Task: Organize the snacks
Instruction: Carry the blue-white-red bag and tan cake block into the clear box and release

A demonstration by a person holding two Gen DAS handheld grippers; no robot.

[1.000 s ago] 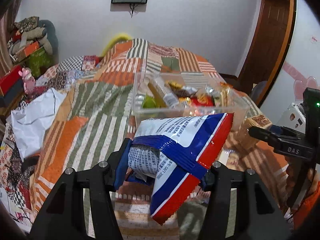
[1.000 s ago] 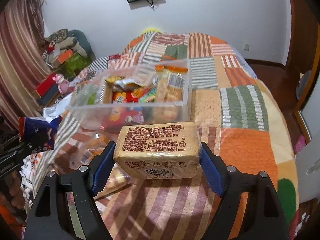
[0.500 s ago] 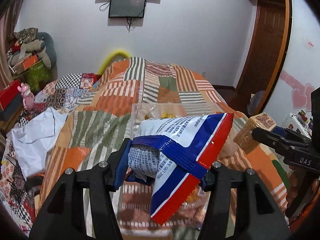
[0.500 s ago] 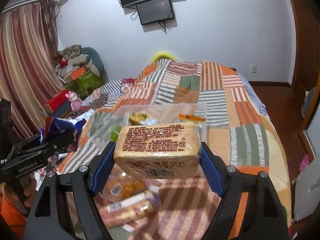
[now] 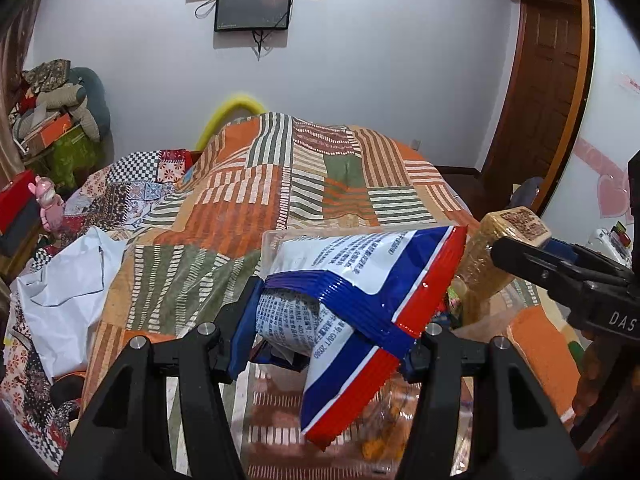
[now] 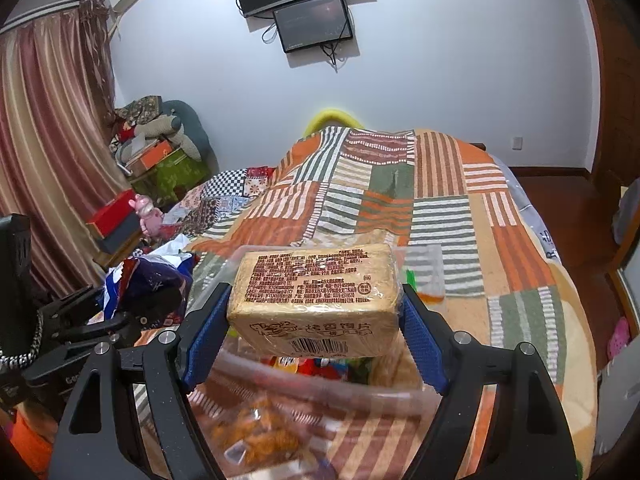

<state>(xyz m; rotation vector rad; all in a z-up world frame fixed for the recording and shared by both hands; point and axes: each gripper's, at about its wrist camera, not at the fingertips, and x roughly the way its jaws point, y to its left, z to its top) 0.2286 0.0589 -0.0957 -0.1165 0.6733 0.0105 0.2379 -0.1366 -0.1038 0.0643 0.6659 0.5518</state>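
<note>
On my left, left gripper [image 5: 332,320] clamped red-white-blue snack bag [image 5: 360,280], held above clear bin [image 6: 304,384] on bed [image 6: 400,200]. Bin already held several snacks. On right, right gripper [image 6: 314,320] gripped tan cracker pack [image 6: 316,300] over bin. Both still undropped, I judged; loose packet [image 6: 256,436] left on bed.

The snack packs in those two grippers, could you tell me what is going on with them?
A person is sorting snacks on a bed with a patchwork blanket. The left gripper is clamped on a red, white and blue snack bag, and the right gripper on a tan wrapped block of biscuits. Both are held over a clear plastic bin that already contains some snacks.
</note>
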